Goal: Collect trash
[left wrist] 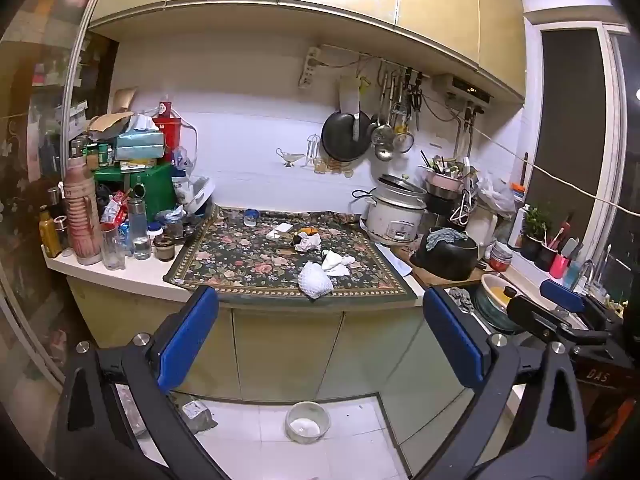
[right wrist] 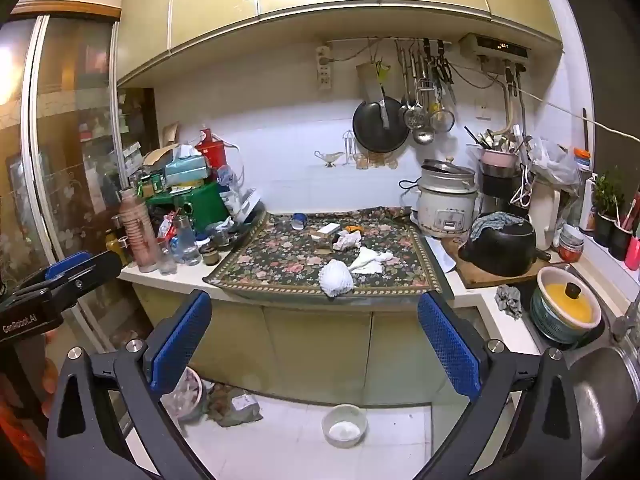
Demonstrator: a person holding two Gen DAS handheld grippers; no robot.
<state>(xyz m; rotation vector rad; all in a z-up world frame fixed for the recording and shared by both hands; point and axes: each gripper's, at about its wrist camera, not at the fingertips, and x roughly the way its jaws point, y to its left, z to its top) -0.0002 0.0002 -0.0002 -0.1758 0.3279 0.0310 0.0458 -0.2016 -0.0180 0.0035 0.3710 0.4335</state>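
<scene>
Trash lies on a floral cloth [left wrist: 248,256] [right wrist: 288,256] on the counter: a white foam net [left wrist: 315,279] [right wrist: 335,277] at the front edge, flat white tissues [left wrist: 337,261] [right wrist: 370,260] behind it, a crumpled paper [left wrist: 308,243] [right wrist: 347,240] with an orange scrap [left wrist: 309,232], and a small white box [left wrist: 279,231] [right wrist: 326,231]. My left gripper [left wrist: 320,340] is open and empty, held back from the counter at cabinet height. My right gripper [right wrist: 316,340] is open and empty, likewise back from the counter; it also shows in the left wrist view [left wrist: 560,300].
Bottles and jars [left wrist: 112,232] [right wrist: 160,236] crowd the counter's left end. A rice cooker [left wrist: 394,212] [right wrist: 446,208], a black pot [left wrist: 448,256] [right wrist: 500,248] and a sink with dishes [right wrist: 566,308] stand at the right. A bowl [left wrist: 307,422] [right wrist: 345,426] sits on the floor.
</scene>
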